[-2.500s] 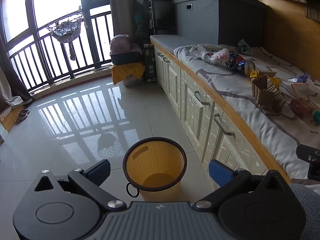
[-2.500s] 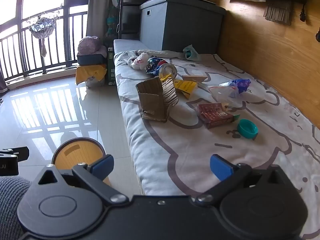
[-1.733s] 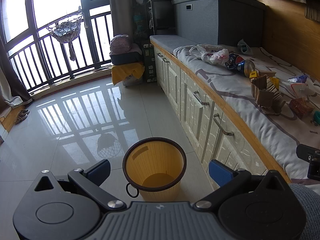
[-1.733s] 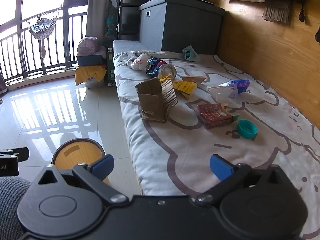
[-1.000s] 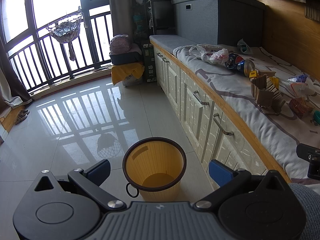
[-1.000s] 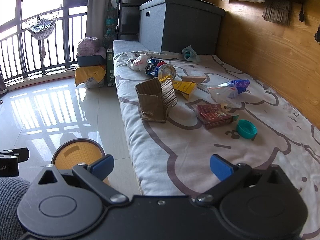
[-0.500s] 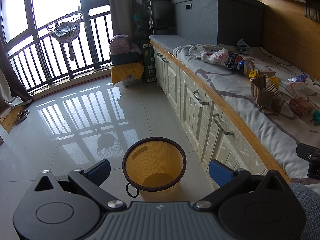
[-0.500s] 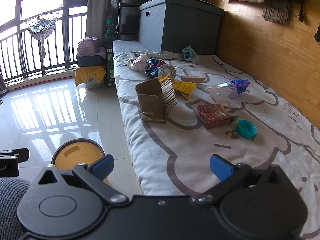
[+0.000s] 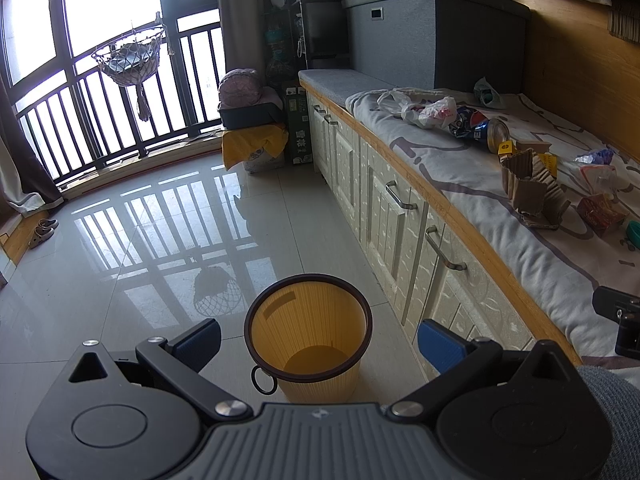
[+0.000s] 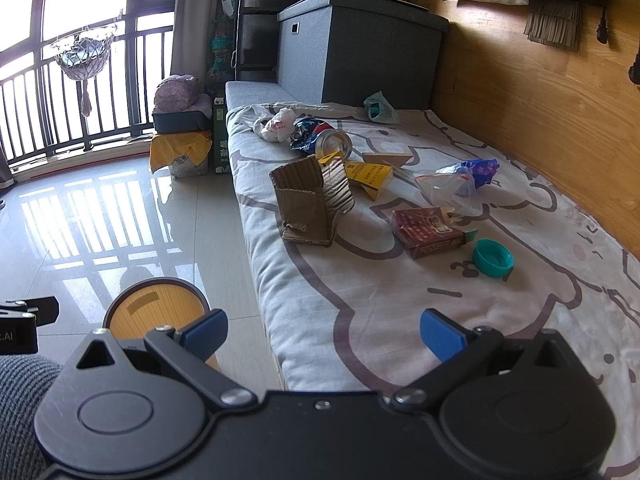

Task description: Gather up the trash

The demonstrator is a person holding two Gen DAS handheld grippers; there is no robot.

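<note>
Both tools are spread wide and empty. Left tool (image 9: 318, 338) hangs over the floor with the yellow bin (image 9: 307, 336) just beyond it; bin upright, mouth up, looks empty. Right tool (image 10: 324, 330) sits at the near edge of the bed (image 10: 400, 300), apart from all the trash.

Trash is scattered mid-bed, nothing collected yet. Handling guesses:
- Torn cardboard (image 10: 310, 202): nearest the left edge, standing tilted on its flaps. Light, semi-stiff, will crush. Pinch one upright wall near the top edge.
- Red carton (image 10: 428, 232): lying flat, long axis running near-left to far-right. Light, stiff enough. Grip across the short side.
- Teal cap (image 10: 493, 258): near right, open side seems up. Small, rigid, slick; grip across the rim, could pop out.
- Yellow box (image 10: 368, 176): flat, long axis roughly left-right, behind the cardboard.
- Soda can (image 10: 332, 142): on its side, end facing the camera, axis near-far. Light, round, likely to roll; grip across the body.
- Clear plastic bag (image 10: 452, 188) and white bag (image 10: 278, 124): soft, limp, no useful axis. Bunch a fold and lift.

Cardboard or carton looks the easiest first pick for the right tool.
</note>
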